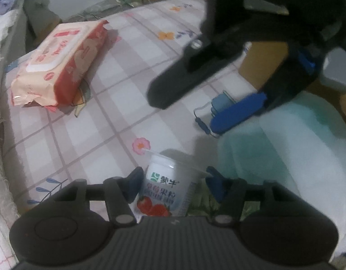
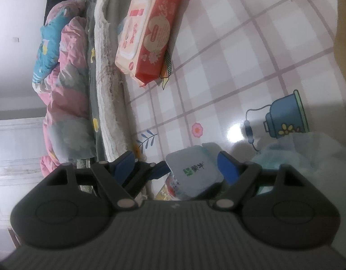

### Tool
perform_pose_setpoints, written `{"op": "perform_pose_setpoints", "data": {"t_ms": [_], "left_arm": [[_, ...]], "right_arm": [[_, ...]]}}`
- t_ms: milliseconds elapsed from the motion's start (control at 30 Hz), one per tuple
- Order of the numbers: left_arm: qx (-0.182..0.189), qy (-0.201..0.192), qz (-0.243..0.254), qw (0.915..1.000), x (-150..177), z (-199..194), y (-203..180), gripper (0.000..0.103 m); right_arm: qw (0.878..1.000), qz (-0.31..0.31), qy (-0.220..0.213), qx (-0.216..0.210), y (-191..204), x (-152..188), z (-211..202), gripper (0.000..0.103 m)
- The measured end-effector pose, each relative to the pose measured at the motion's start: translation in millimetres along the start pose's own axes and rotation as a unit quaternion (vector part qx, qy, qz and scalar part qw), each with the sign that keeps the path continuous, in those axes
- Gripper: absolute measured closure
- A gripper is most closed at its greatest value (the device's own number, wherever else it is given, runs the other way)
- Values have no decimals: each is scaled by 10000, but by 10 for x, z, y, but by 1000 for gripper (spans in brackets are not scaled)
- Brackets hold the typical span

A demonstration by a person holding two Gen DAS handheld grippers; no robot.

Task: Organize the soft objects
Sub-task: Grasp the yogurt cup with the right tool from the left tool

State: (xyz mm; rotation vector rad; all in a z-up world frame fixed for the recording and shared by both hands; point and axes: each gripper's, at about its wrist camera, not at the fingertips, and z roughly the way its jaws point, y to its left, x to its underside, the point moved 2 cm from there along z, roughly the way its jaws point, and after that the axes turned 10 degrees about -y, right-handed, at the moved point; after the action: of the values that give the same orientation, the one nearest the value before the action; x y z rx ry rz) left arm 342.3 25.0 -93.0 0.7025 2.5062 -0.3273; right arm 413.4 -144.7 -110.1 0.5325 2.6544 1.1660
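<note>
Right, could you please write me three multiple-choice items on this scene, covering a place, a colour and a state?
1. Where is the yogurt cup? A between the fingers of the left tool; B on the floor; C in a drawer.
2. The wet wipes pack is mainly: A green; B red and peach; C black.
3. The right tool is: A shut on a cloth; B shut on a box; C open and empty.
Answers: 1 A, a finger shows at each side of it; 2 B, its wrapper shows those colours; 3 C, its fingers stand apart over the tablecloth.
</note>
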Motion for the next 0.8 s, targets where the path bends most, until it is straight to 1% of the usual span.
{"op": "perform_pose_setpoints", "data": {"t_ms": [67,133,167,233,367,533,600,733,800], "left_arm": [[-88,-233,-77,9997,-3,-56,25,44],[-126,-677,-126,9975,3,-162,52,44],[-127,-956,-187,9952,7,-226,71,44],[-64,-1372,-315,9900,11,-328,89,44],[91,-1919,-461,9803,35,-445,65,44],[260,-2294,-704,9704,61,-497,40,46],[336,-2360,-730,9684,76,-492,34,46],[218,-2152,-575,9746,112,-419,-6,47],[179,-2027,-545,9776,136,-356,-9,46]], "right_arm": [[10000,4,-8,-7,-4,-2,-6,22],[10000,7,-17,-15,-7,-4,-10,22],[10000,4,-26,-21,-5,-7,-8,22],[10000,36,-52,-16,-9,-17,6,22],[9999,123,-97,12,-8,-48,77,22],[9992,315,-44,-239,23,-76,161,22],[9987,363,4,-346,43,-74,193,22],[9983,331,-63,-467,85,-97,184,21],[9986,330,-73,-407,80,-111,188,21]]}}
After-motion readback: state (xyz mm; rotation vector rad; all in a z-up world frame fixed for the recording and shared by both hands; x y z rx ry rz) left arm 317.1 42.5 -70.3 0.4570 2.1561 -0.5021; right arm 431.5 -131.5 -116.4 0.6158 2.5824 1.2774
